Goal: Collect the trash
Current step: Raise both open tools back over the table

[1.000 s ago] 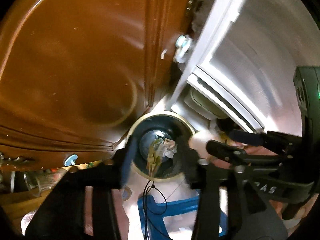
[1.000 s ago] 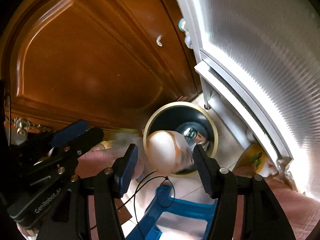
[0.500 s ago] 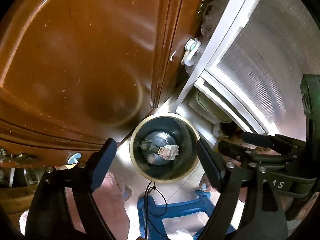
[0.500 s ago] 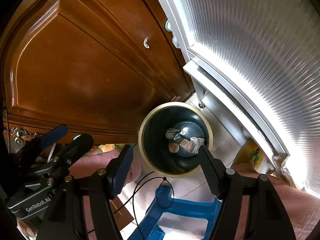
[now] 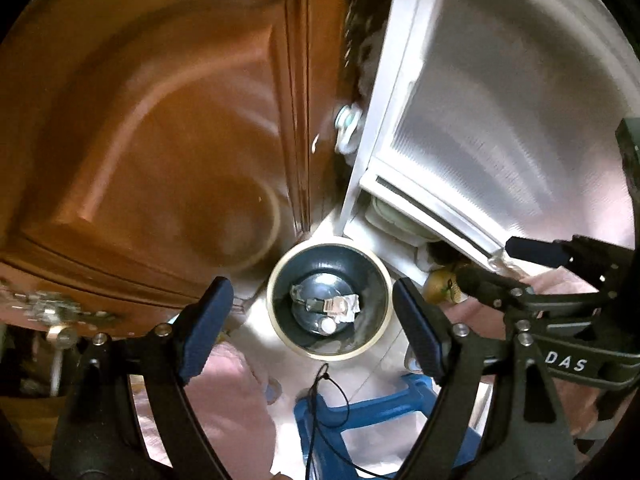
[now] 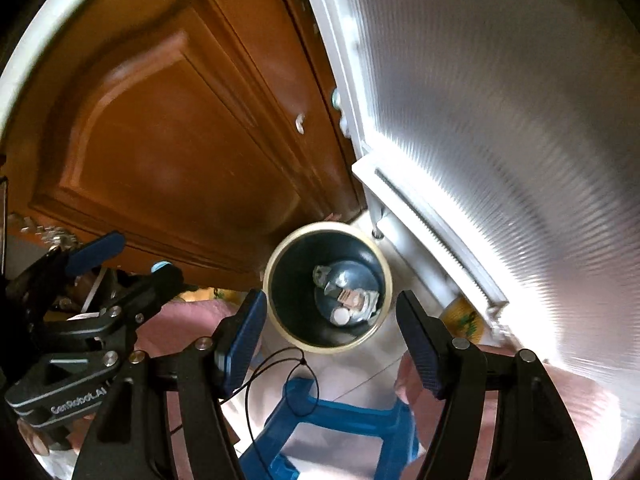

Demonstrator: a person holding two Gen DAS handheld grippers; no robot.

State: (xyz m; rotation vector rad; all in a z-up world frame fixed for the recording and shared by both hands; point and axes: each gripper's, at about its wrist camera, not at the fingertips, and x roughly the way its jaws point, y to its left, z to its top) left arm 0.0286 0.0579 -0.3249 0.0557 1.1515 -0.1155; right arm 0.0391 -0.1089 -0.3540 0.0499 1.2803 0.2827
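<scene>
Hovering over the bin [image 5: 329,299], left hand-held gripper [image 5: 310,326] and right hand-held gripper [image 6: 330,334] both gape empty; trash [image 5: 340,307] lies at its bottom. Drop step looks done; next: find more litter.

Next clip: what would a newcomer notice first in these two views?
The round bin with a cream rim sits on the floor in the corner where the brown wooden door meets a ribbed white panel, and crumpled scraps lie at its bottom. Both the left hand-held gripper and the right hand-held gripper are above the bin, open and empty. A blue stool stands just in front of it.
</scene>
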